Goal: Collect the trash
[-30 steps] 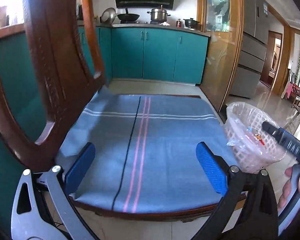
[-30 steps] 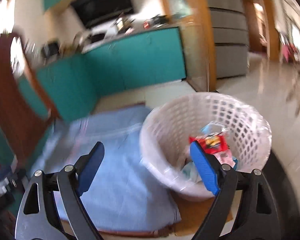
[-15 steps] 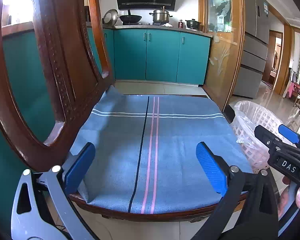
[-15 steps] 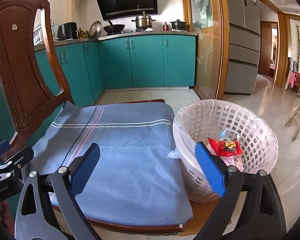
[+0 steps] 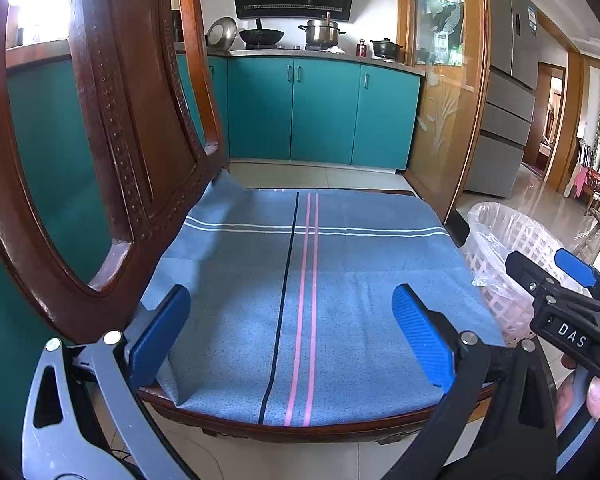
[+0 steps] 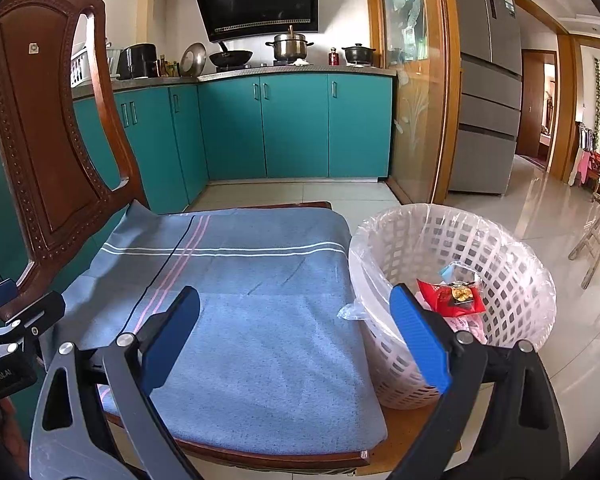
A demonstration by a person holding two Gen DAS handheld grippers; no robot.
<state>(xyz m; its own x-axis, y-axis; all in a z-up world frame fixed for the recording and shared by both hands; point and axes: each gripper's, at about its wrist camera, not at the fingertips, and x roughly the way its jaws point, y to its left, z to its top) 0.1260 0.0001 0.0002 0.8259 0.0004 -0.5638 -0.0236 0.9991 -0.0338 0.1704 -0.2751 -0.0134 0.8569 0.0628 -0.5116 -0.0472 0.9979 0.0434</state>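
Trash (image 6: 452, 300) in the bin (image 6: 512, 248), cloth (image 5: 300, 300) bare
You hold both grippers, left (image 5: 292, 336) and right (image 6: 296, 336), wide open and empty over the chair (image 5: 112, 140)

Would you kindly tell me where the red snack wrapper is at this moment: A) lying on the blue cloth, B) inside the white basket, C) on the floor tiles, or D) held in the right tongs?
B: the red snack wrapper lies inside the lined white basket, while the right tongs are open and hold nothing.
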